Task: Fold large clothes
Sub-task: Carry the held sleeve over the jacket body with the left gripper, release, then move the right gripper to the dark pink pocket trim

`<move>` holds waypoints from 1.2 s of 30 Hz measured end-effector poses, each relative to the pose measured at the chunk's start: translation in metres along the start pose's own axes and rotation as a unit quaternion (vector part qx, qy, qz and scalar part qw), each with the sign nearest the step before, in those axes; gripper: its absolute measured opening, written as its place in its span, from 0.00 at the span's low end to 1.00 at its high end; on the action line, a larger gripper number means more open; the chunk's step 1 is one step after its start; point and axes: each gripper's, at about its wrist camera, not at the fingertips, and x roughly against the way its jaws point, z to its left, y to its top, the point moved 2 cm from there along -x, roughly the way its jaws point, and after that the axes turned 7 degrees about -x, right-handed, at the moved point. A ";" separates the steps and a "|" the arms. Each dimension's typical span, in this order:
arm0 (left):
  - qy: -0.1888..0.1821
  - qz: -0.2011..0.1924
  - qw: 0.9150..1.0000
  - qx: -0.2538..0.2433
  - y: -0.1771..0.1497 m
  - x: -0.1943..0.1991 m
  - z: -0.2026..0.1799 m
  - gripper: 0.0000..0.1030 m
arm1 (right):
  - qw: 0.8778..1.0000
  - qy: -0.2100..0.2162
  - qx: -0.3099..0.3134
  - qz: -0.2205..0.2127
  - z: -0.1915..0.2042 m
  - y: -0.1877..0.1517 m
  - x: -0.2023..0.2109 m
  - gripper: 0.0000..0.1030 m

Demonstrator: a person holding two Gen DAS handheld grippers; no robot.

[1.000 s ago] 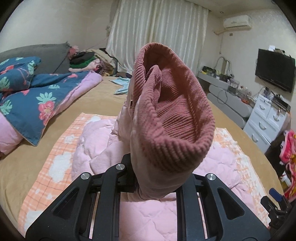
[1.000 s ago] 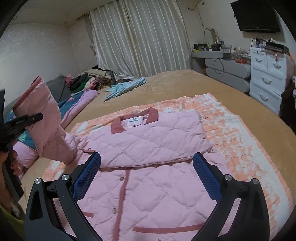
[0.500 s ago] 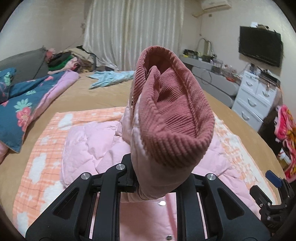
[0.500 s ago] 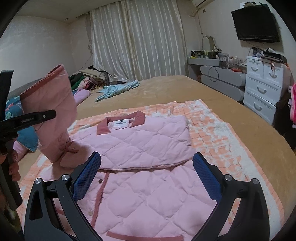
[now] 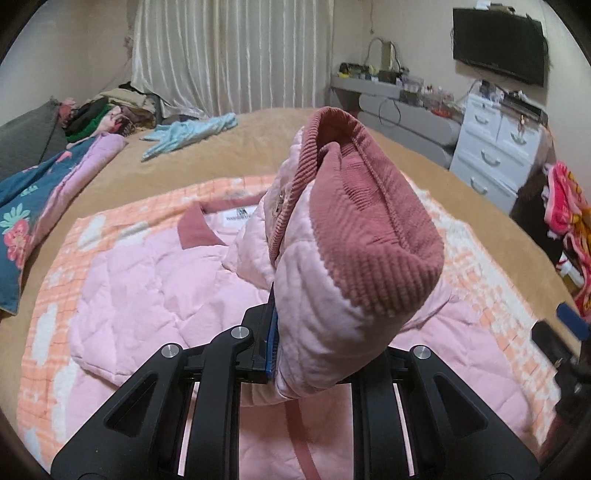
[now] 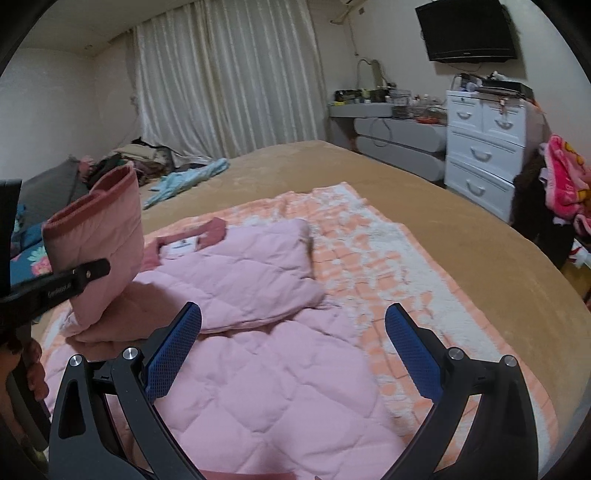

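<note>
A pink quilted jacket [image 6: 266, 369] is lying spread on an orange-and-white checked blanket [image 6: 388, 266] on the tan bed [image 6: 461, 236], with its right side already folded in over the body and its dark pink collar [image 5: 195, 229] pointing toward the far end of the bed. The left gripper [image 5: 325, 354] is pinching the jacket's left sleeve [image 5: 325, 314] just below the cuff, its fingers closed tight on the fabric, and is holding it raised above the jacket so that the ribbed dark pink cuff [image 5: 373, 229] is standing up toward the camera. From the right wrist view the same sleeve [image 6: 99, 251] is rising at the left of the scene, clamped by the left gripper [image 6: 79, 278], with its lower part bunching against the jacket's left edge. The right gripper [image 6: 293, 354] is hovering over the near part of the jacket with its blue-padded fingers [image 6: 173, 350] spread wide apart and gripping nothing. A light blue garment [image 5: 192, 134] is lying on the far left part of the bed, near a floral quilt [image 5: 33, 206]. A white dresser [image 6: 484, 147] is standing at the right, below a wall television [image 6: 465, 29].
</note>
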 end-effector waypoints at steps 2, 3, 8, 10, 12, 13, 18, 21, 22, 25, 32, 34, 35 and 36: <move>-0.003 0.009 1.000 -0.005 -0.004 -0.008 -0.004 0.10 | 1.000 -0.002 -0.008 0.004 -0.005 0.000 -0.004 0.96; -0.005 0.014 1.000 -0.008 -0.006 -0.012 -0.007 0.11 | 1.000 -0.004 -0.010 0.006 -0.007 -0.001 -0.006 0.96; -0.012 0.040 0.999 -0.033 -0.018 -0.032 -0.020 0.14 | 1.000 -0.013 -0.009 0.013 -0.009 -0.003 -0.015 0.96; -0.015 0.051 0.997 -0.047 -0.023 -0.037 -0.026 0.19 | 1.000 -0.015 -0.006 0.016 -0.010 -0.004 -0.020 0.96; -0.018 0.061 0.996 -0.057 -0.027 -0.041 -0.030 0.25 | 1.000 -0.019 -0.005 0.023 -0.011 -0.006 -0.025 0.96; -0.021 0.064 0.996 -0.060 -0.029 -0.043 -0.032 0.31 | 0.999 -0.019 -0.006 0.027 -0.012 -0.007 -0.028 0.96; -0.031 0.086 0.991 -0.095 -0.043 -0.041 -0.040 0.73 | 0.999 -0.025 -0.008 0.038 -0.015 -0.010 -0.036 0.96; -0.047 0.096 0.990 -0.093 -0.052 -0.034 -0.035 0.84 | 0.999 -0.023 -0.003 0.041 -0.012 -0.012 -0.038 0.96; -0.051 0.100 0.990 -0.089 -0.054 -0.032 -0.032 0.85 | 0.999 -0.021 0.000 0.042 -0.010 -0.013 -0.039 0.96; -0.067 0.105 0.990 -0.060 -0.063 -0.020 -0.014 0.90 | 0.999 -0.021 0.014 0.046 -0.002 -0.016 -0.041 0.96; -0.035 0.083 0.996 0.007 -0.061 0.004 0.046 0.91 | 0.994 0.058 -0.001 0.088 0.025 -0.026 -0.052 0.96; -0.019 0.078 0.996 0.027 -0.060 0.009 0.066 0.91 | 0.990 0.087 -0.012 0.111 0.035 -0.030 -0.059 0.96; -0.013 0.077 0.996 0.034 -0.059 0.009 0.073 0.91 | 0.987 0.103 -0.013 0.124 0.042 -0.033 -0.063 0.96; -0.007 0.075 0.996 0.043 -0.059 0.011 0.082 0.91 | 0.985 0.112 -0.012 0.133 0.047 -0.034 -0.066 0.96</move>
